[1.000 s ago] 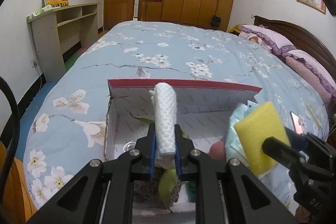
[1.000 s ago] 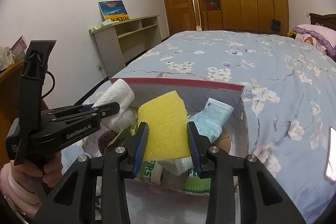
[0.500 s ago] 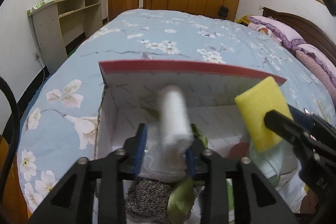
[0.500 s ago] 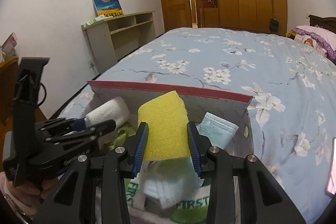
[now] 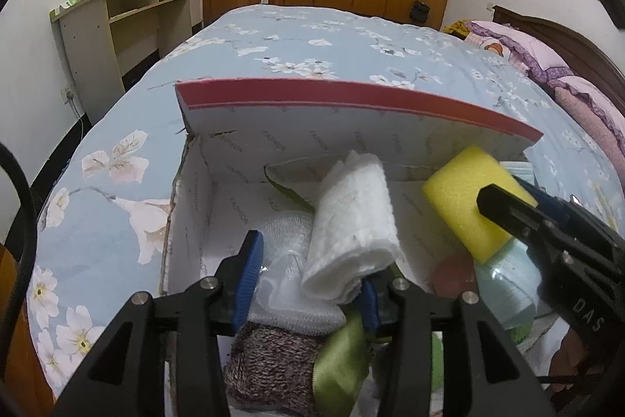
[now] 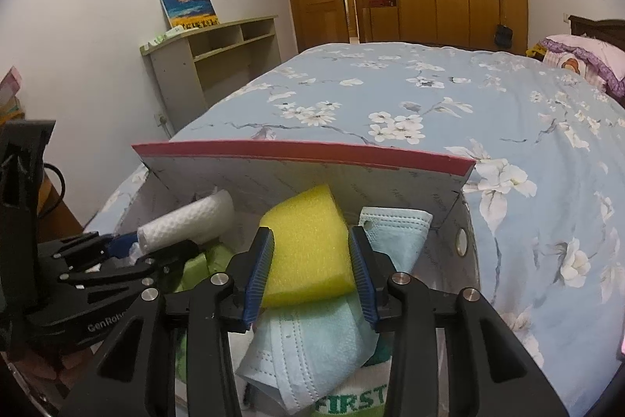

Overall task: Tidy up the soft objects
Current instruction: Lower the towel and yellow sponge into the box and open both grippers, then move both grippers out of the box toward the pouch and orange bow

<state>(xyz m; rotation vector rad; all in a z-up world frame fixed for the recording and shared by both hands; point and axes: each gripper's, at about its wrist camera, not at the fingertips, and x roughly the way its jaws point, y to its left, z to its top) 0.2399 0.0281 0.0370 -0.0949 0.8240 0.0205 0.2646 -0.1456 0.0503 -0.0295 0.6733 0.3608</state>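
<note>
A: Left wrist view: largest thing first, the bed [image 5: 312, 38] with its blue flowered cover fills the scene, and the open box [image 5: 351, 127] with the red-edged lid sits on its near end.

B: Inside the box?

A: A heap of soft things: a grey knit sock [image 5: 269, 366] nearest, a green ribbon [image 5: 340, 362] to its right, a pale mesh cloth [image 5: 281, 260] behind them, and light blue face masks [image 6: 312, 346] on the right side.

B: And the grippers?

A: The left gripper [image 5: 308, 280] has its jaws spread wide. The rolled white towel [image 5: 351, 225] stands loose between them, leaning on the right finger and apart from the left one, its long axis running away from the camera and tilted a little right. It looks released, resting on the mesh cloth.

B: The right one?

A: In the right wrist view the right gripper [image 6: 310, 268] is clamped on the yellow sponge [image 6: 308, 245], both pads pressing its sides, held above the masks and just inside the box's far right corner.

B: So what does the next move depend on?

A: I judge the sponge sits directly over the pile, so the right hand only needs to open. The towel lies to its left, nearer the left hand.
</note>
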